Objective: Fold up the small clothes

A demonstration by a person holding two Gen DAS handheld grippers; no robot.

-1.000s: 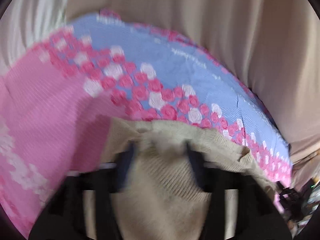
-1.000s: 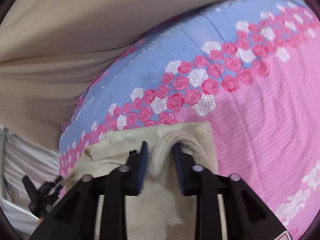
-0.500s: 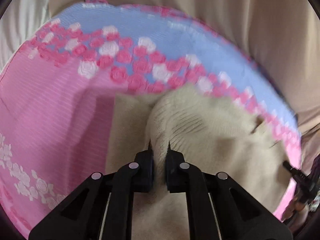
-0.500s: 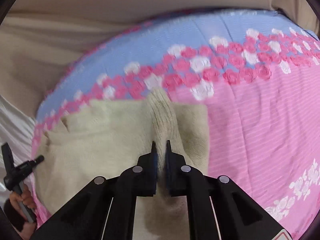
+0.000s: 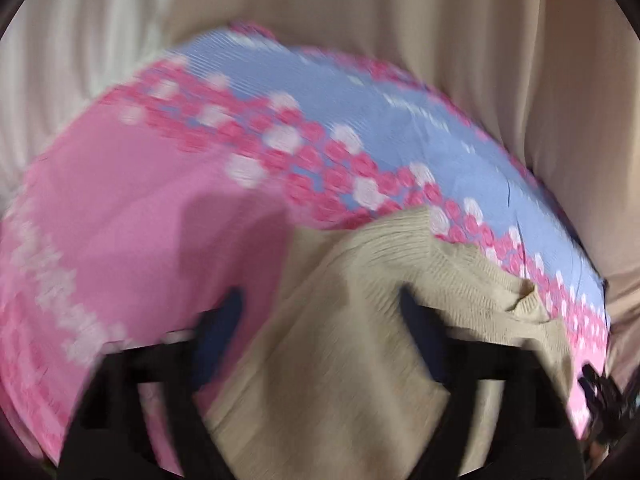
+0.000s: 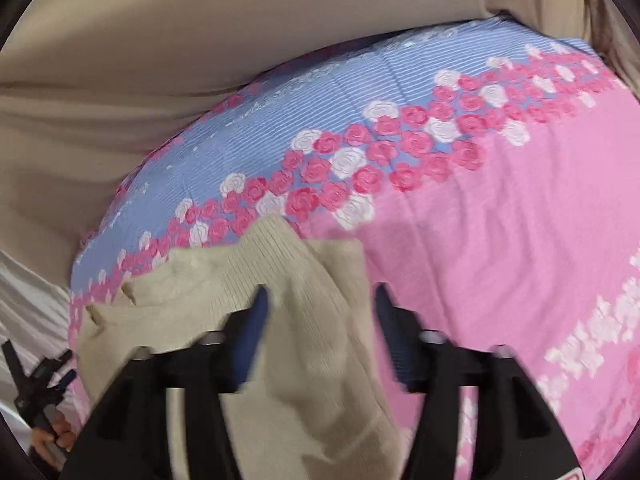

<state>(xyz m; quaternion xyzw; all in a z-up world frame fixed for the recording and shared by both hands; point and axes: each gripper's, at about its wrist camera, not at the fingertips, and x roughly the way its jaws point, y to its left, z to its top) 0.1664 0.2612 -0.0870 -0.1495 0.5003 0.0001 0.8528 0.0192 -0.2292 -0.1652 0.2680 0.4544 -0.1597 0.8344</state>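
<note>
A beige ribbed knit garment point(image 5: 360, 360) lies on a bed sheet point(image 5: 120, 220) that is pink and blue with a band of roses. In the blurred left wrist view my left gripper point(image 5: 316, 304) has its jaws opening wide. A raised fold of the knit sits loose between the jaws, and the pads do not press it. In the right wrist view the garment point(image 6: 312, 360) runs under my right gripper point(image 6: 322, 300). Its jaws are opening too, with a ridge of knit between the fingers and a gap on the right side.
The sheet point(image 6: 480, 220) spreads pink to the right of the garment. Beige curtain folds point(image 6: 160, 40) hang behind the bed's far edge, and lighter cloth point(image 5: 60, 60) hangs at the left. A person's hand point(image 6: 56, 436) shows at the lower left edge.
Half a second ago both grippers were shut on a pinched ridge of the knit. Now both have opened and pulled back a little, leaving the ridge standing loose.
</note>
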